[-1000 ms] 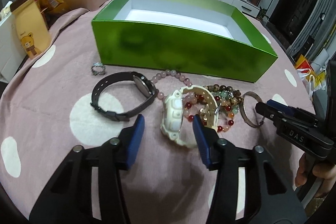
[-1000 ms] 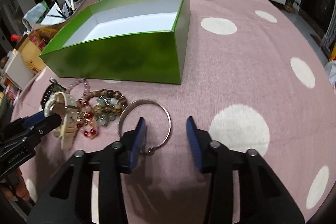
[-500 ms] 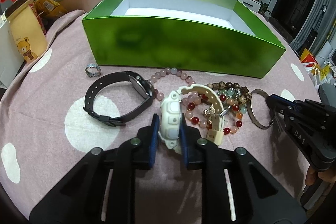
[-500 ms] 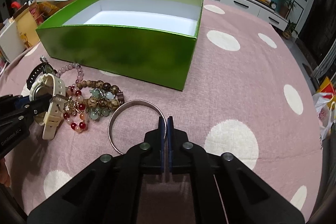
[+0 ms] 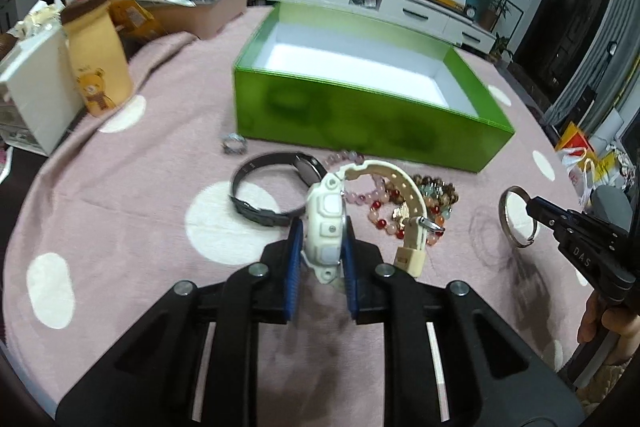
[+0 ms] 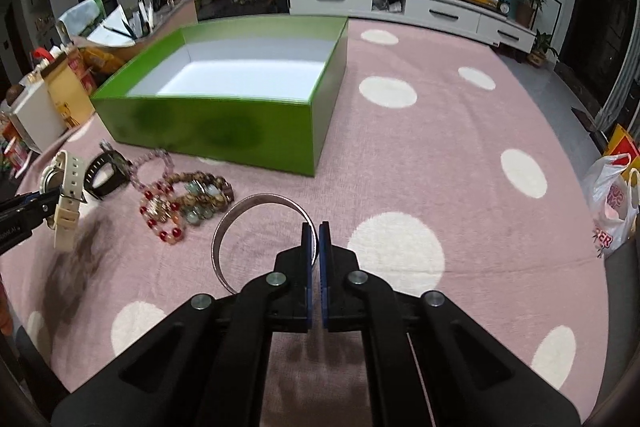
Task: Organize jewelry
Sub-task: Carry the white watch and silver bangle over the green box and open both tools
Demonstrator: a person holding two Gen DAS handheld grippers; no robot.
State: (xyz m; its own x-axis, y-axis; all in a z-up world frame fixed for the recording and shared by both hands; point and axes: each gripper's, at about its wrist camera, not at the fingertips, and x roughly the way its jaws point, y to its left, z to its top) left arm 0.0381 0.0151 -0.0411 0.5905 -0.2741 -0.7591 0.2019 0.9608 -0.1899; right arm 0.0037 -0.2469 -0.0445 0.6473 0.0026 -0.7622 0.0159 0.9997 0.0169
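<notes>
My left gripper (image 5: 322, 231) is shut on the case of a white watch (image 5: 326, 207), which hangs above the cloth with its strap dangling. In the right wrist view that left gripper (image 6: 38, 203) and the white watch (image 6: 66, 195) are at the far left. My right gripper (image 6: 315, 231) is shut on the rim of a silver bangle (image 6: 256, 199), held tilted off the cloth; from the left wrist view the right gripper (image 5: 534, 207) and bangle (image 5: 502, 205) show at right. A black watch (image 5: 260, 215), bead bracelets (image 5: 432, 195) and a small silver ring (image 5: 233, 143) lie before the empty green box (image 5: 360, 119).
The table wears a pink cloth with white dots (image 6: 440, 147). At the back left stand a yellow bear carton (image 5: 100, 67), a white box (image 5: 36, 95) and a tray of pens and papers (image 5: 200, 11). A plastic bag (image 6: 612, 195) sits beyond the table's right edge.
Both grippers have shut, the left on the white watch, the right on the silver bangle. Both have risen, lifting the watch and bangle off the cloth.
</notes>
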